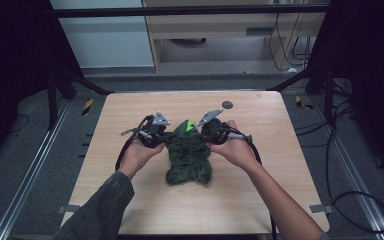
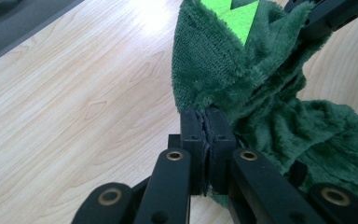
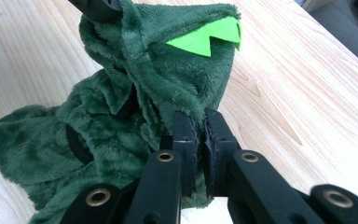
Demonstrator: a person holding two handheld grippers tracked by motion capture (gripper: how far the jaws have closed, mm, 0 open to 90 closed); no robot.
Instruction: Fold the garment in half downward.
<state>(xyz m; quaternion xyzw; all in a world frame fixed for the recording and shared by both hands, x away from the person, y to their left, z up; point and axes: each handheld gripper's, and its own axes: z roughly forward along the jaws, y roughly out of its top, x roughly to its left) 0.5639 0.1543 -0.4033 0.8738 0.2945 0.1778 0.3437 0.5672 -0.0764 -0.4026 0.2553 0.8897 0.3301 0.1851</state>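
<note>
I hold my left tongs (image 1: 166, 134) and my right tongs (image 1: 203, 133) over the middle of the wooden surface (image 1: 130, 115). Between them lies a fuzzy dark green costume (image 1: 189, 159) with a hood. The hood has bright green felt spikes (image 1: 188, 125) on top.

In the left gripper view, my left tongs (image 2: 207, 116) are squeezed together on an edge of the costume's (image 2: 261, 107) hood. The cloth is pinched tight between the two black jaws. The spikes (image 2: 235, 14) stick up above the pinch. The black tip of my other tongs (image 2: 324, 16) shows at the far side of the hood.

In the right gripper view, my right tongs (image 3: 199, 119) are also squeezed shut on an edge of the hood, just below the spikes (image 3: 207, 37). The rest of the costume (image 3: 84, 140) lies crumpled on the surface (image 3: 298, 107), on the near side of the hood.

From the high view, my two hands sit close on each side of the hood, and the body of the costume lies toward me on the surface. A small dark round thing (image 1: 227, 104) sits on the surface beyond the costume, near the far edge.
</note>
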